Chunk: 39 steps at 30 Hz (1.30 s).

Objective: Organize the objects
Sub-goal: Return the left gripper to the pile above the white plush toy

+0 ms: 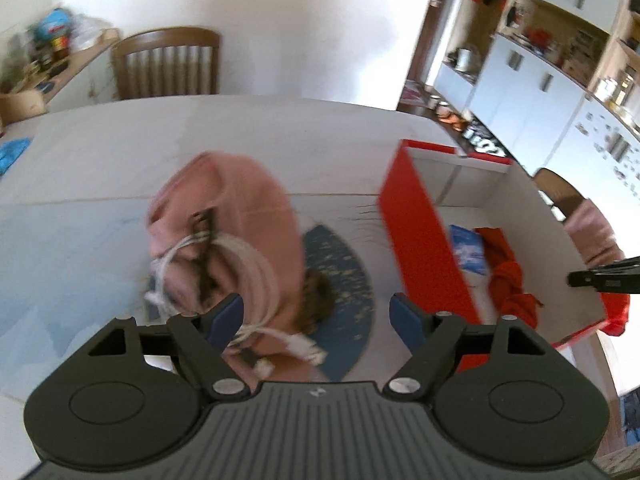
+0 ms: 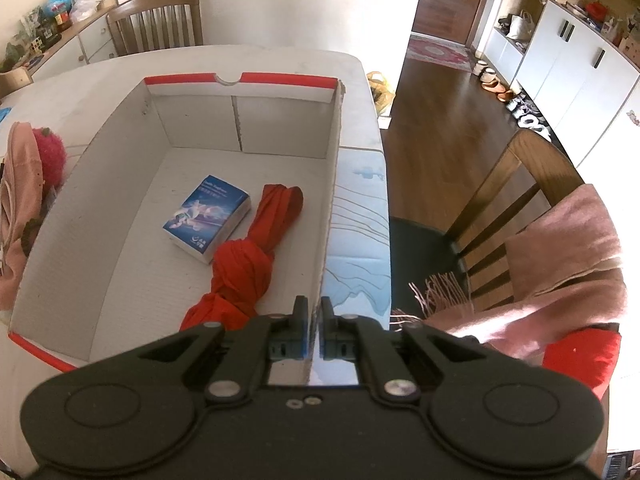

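My left gripper (image 1: 317, 316) is open and hangs over a pile on the table. The pile is a pink cloth (image 1: 240, 200) tangled with a white cable (image 1: 256, 276), lying on a blue fan-shaped mat (image 1: 344, 264) beside a brown fuzzy thing (image 1: 316, 300). Nothing sits between its pads. To the right stands a red-and-white cardboard box (image 1: 424, 240) (image 2: 132, 200). Inside it lie a small blue packet (image 2: 208, 216) and a knotted red cloth (image 2: 248, 264). My right gripper (image 2: 314, 308) is shut on the box's right wall near its front corner.
A wooden chair (image 2: 520, 184) draped with a pink fringed scarf (image 2: 560, 264) stands right of the table. Another chair (image 1: 168, 64) is at the far side. A magenta fuzzy ball (image 2: 50, 156) lies left of the box. A cluttered sideboard (image 2: 60, 20) is at the far left.
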Available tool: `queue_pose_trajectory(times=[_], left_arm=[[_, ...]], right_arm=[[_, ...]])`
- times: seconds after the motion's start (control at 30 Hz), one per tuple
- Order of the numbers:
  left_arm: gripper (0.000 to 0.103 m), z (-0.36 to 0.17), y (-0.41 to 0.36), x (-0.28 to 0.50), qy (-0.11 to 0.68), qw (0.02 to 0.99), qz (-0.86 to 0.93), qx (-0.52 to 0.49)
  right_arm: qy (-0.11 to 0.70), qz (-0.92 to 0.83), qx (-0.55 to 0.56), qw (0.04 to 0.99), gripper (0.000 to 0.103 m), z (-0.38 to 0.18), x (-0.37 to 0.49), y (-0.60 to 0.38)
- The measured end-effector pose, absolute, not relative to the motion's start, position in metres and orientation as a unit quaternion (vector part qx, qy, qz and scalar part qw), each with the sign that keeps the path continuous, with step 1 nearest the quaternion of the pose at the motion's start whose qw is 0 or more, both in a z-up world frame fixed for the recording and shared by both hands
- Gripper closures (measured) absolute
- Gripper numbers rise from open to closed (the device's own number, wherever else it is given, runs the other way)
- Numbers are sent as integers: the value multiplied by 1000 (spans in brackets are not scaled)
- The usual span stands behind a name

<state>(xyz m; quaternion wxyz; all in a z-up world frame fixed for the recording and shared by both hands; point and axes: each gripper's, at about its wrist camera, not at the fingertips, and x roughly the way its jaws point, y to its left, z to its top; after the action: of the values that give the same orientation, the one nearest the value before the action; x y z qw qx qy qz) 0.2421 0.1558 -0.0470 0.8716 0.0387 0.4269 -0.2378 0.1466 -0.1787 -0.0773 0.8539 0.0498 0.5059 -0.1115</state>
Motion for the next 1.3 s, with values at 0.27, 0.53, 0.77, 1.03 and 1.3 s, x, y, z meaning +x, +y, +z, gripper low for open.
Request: queue_pose_trajectory(times=[0.27,0.53,0.77,1.03,1.3], left_arm=[[22,-76,213,252,452,873,-178,39],[22,-112,245,266,473,866,-152,56],[22,-134,258,279,476,867,-137,58],[22,-150,261,290,473,868,-136,65],[23,-156,259,291,464,872,-137,71]], right_arm=[[508,-119,49,852,98,-77,147,-176],[511,-125,42,850,97,-78,148,-173],[513,-130,38,848,97,-78,148,-171],[518,-132,35,845,97,-80,148,-170],[520,-133,35,843,97,-81,148,-169]])
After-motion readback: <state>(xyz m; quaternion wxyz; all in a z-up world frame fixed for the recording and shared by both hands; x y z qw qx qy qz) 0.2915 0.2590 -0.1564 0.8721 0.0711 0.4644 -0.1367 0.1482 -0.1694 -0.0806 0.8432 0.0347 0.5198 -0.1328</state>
